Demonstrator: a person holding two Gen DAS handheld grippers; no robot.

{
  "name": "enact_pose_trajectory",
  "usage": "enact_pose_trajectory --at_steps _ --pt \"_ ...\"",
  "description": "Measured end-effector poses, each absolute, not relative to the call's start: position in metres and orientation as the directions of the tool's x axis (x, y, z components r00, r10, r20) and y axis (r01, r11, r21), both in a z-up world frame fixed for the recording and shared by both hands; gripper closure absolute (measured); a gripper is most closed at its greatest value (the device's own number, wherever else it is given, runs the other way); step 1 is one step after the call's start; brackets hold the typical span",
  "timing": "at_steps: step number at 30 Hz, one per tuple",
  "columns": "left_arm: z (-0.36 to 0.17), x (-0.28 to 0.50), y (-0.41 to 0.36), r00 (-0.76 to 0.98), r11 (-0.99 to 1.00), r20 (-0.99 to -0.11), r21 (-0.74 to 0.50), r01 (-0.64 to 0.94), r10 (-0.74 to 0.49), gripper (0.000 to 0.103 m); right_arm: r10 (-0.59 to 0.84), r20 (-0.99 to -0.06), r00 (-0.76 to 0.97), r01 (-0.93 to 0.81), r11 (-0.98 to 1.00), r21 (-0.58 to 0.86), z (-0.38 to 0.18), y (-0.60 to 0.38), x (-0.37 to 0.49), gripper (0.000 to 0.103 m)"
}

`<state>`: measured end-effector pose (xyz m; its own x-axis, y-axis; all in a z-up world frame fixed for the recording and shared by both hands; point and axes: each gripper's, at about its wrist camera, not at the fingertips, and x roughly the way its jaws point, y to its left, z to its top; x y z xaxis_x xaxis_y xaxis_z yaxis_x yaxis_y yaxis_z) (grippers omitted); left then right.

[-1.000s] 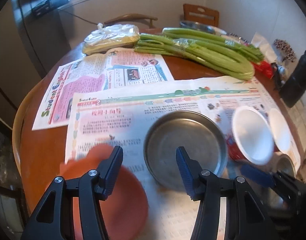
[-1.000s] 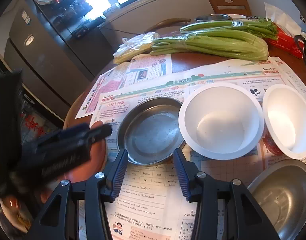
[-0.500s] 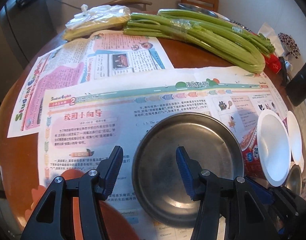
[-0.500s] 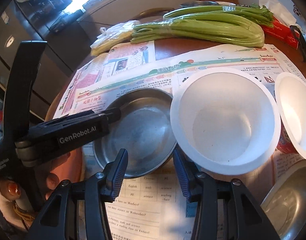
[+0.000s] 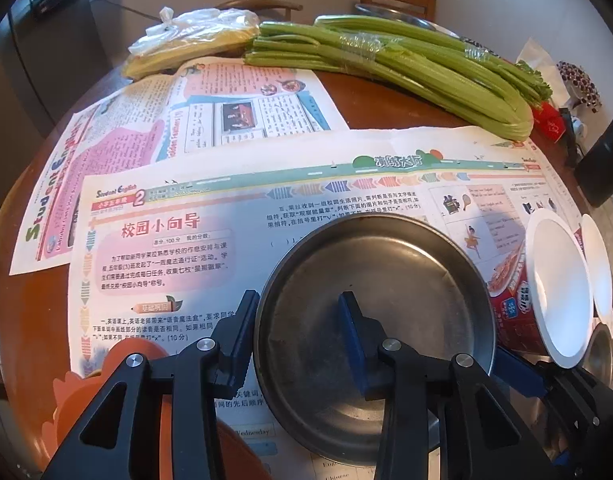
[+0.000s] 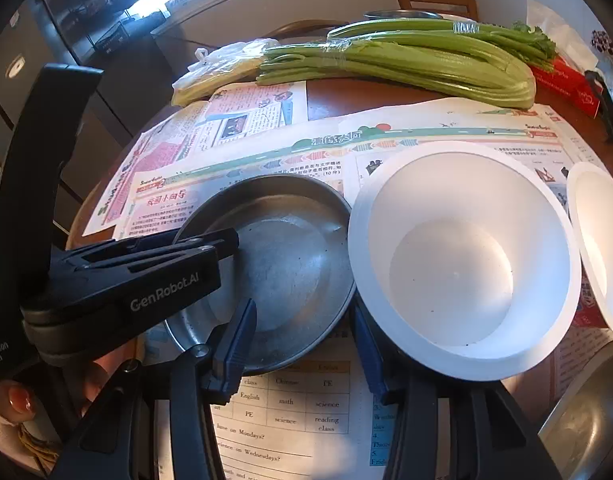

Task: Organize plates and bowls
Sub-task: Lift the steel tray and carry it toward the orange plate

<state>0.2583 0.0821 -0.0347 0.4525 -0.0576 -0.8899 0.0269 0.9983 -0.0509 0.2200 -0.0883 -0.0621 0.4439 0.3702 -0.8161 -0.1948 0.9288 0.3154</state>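
Note:
A steel plate [image 5: 386,280] [image 6: 282,248] lies on newspaper. My left gripper [image 5: 298,320] straddles its left rim, jaws closing: one pad presses the outer edge, the other sits inside. My right gripper [image 6: 302,340] straddles the plate's near right rim, jaws opening a little. One of its fingers is over the inside and the other is under the lip of a white cup bowl [image 6: 458,272]; neither pad visibly presses. A second white bowl [image 6: 598,248] and a steel bowl [image 6: 586,420] stand to the right. An orange plate [image 5: 106,364] lies at lower left.
Celery bundles [image 5: 406,68] and a plastic bag of food [image 5: 194,40] lie across the back of the round wooden table [image 5: 38,320]. Newspaper sheets [image 5: 226,216] cover the middle. A red box [image 6: 566,84] and dark objects sit at the right edge. A chair [image 6: 434,0] stands behind.
Both grippers came down and closer to the steel plate. The left jaws narrowed onto its rim. The orange plate slid out toward the lower left of the left wrist view.

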Motion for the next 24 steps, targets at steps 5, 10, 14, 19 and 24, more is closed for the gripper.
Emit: enact_pose_trajectory --at_steps 5,10,14,19,24 --pt "-0.023 0.248 0.085 0.477 0.996 -0.875 -0.081 0.023 -0.082 0.061 0.387 -0.809 0.442 -0.2 0.922 0.332 -0.057 -0.091 0.215 0.054" --pt "-0.01 0.236 0.09 0.504 0.996 -0.86 -0.089 -0.001 -0.076 0.061 0.421 -0.788 0.449 -0.226 0.907 0.356 -0.045 -0.091 0.206 0.054" --pt "-0.002 0.225 0.093 0.524 0.995 -0.848 -0.095 -0.014 -0.074 0.061 0.422 -0.774 0.472 -0.254 0.906 0.339 -0.034 -0.088 0.197 0.054" --pt "0.015 0.21 0.095 0.557 0.995 -0.827 -0.101 -0.011 -0.078 0.061 0.432 -0.755 0.493 -0.271 0.901 0.338 -0.023 -0.089 0.188 0.054" --pt "0.033 0.196 0.096 0.591 0.995 -0.804 -0.094 -0.013 -0.069 0.061 0.439 -0.732 0.52 -0.289 0.898 0.333 -0.008 -0.089 0.177 0.054"
